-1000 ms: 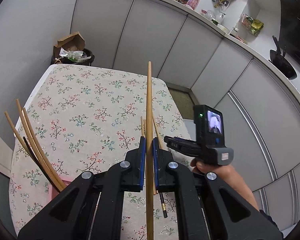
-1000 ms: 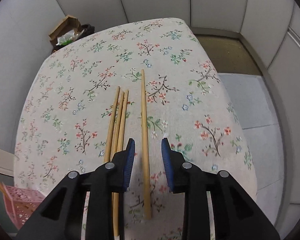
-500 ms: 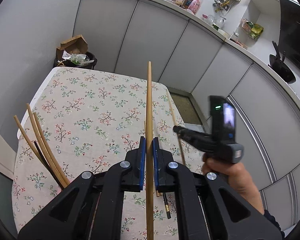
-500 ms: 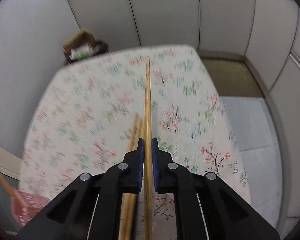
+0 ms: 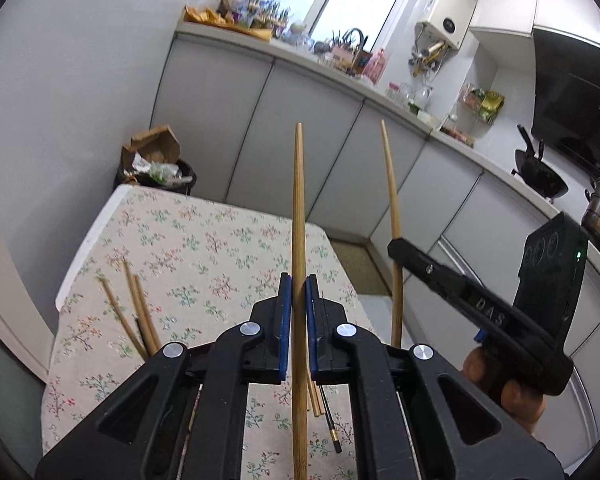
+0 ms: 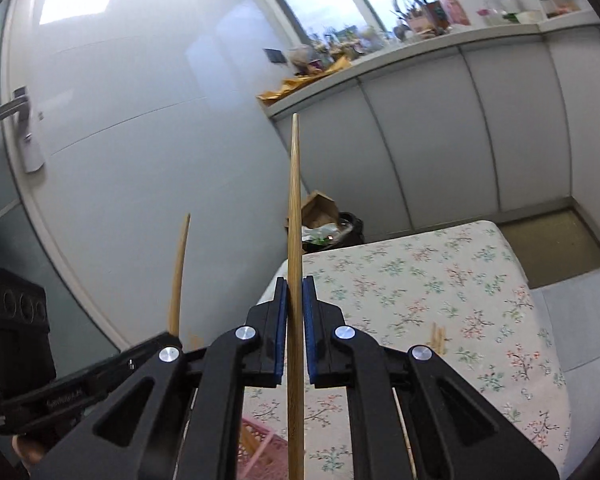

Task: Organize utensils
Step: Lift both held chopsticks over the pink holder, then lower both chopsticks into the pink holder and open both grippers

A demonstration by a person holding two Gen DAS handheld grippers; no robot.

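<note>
Left wrist view: your left tool [image 5: 297, 312] has its blue pads pressed tight on a chopstick [image 5: 298, 216], which points up and away over the desk [image 5: 204, 248]; its lower end runs out of frame at the bottom edge. Beyond the right side of that chopstick, your right tool [image 5: 400, 246] grips a second chopstick [image 5: 392, 192], whose lower part disappears behind the left tool's arm. The right tool's side carries raised letters reading "DAS"; whatever follows is hidden by its body. Your right hand [image 5: 500, 384] shows only a few fingers under the handle. Left of the held chopstick, a bundle of sticks [image 5: 134, 312] stands up from behind the tool's arm, their holder hidden. More loose chopsticks [image 5: 320, 400] lie on the desk just under the pads, mostly covered.

Right wrist view: your right tool [image 6: 295, 312] is clamped shut on its chopstick [image 6: 294, 216], upright against the wall, bottom end cut off by the frame. Left of that chopstick, the left tool [image 6: 168, 338] holds the other chopstick [image 6: 178, 272], base hidden behind the tool's tip. Lettering on the left tool's side is too blurred to read. A pink basket [image 6: 256, 444] peeks out below the pads, mostly hidden. Right of the chopstick, ends of loose sticks [image 6: 438, 336] show on the desk [image 6: 440, 280] above the tool's arm.
</note>
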